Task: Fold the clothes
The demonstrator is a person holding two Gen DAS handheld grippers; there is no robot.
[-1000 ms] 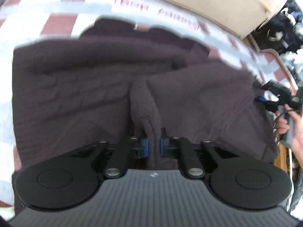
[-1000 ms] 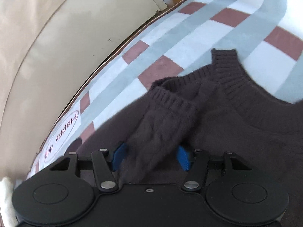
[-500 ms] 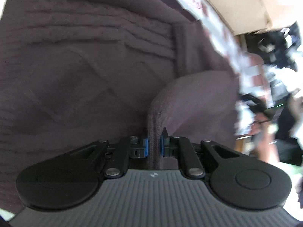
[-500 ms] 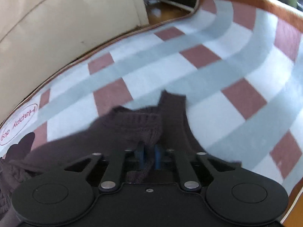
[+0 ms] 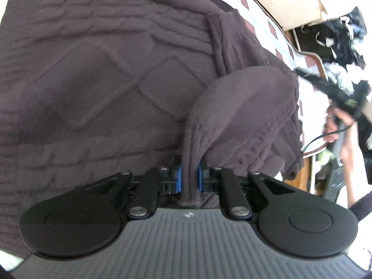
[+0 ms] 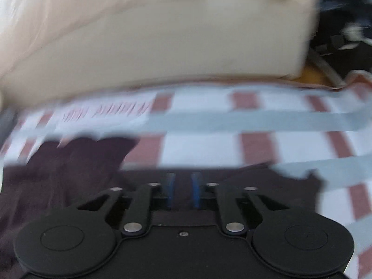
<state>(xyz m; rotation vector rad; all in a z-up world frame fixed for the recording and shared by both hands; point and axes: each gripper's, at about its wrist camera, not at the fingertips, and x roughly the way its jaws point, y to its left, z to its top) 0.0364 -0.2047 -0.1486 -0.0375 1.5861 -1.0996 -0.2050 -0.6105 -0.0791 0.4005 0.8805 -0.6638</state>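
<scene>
A dark brown cable-knit sweater [image 5: 104,81] lies spread on a checked blanket and fills most of the left wrist view. My left gripper [image 5: 189,174] is shut on a raised fold of it [image 5: 244,97], which bulges up just past the blue pads. The right wrist view is blurred. There my right gripper [image 6: 183,190] has its jaws closing, the pads narrowly apart with dark knit between them. The sweater [image 6: 69,162] trails off to its left. A person's hand [image 5: 344,139] holds the right gripper at the right edge of the left wrist view.
The red, grey and white checked blanket [image 6: 209,144] stretches ahead of the right gripper. A beige cushion [image 6: 162,46] borders its far side. Dark clutter [image 5: 344,34] and a strip of wooden floor [image 5: 304,176] lie beyond the blanket's right edge.
The right gripper's jaws closed from wide on the sleeve cuff, then it rolled and swung, so its view now faces the cushion. The left gripper came in lower over the sweater, still holding its fold.
</scene>
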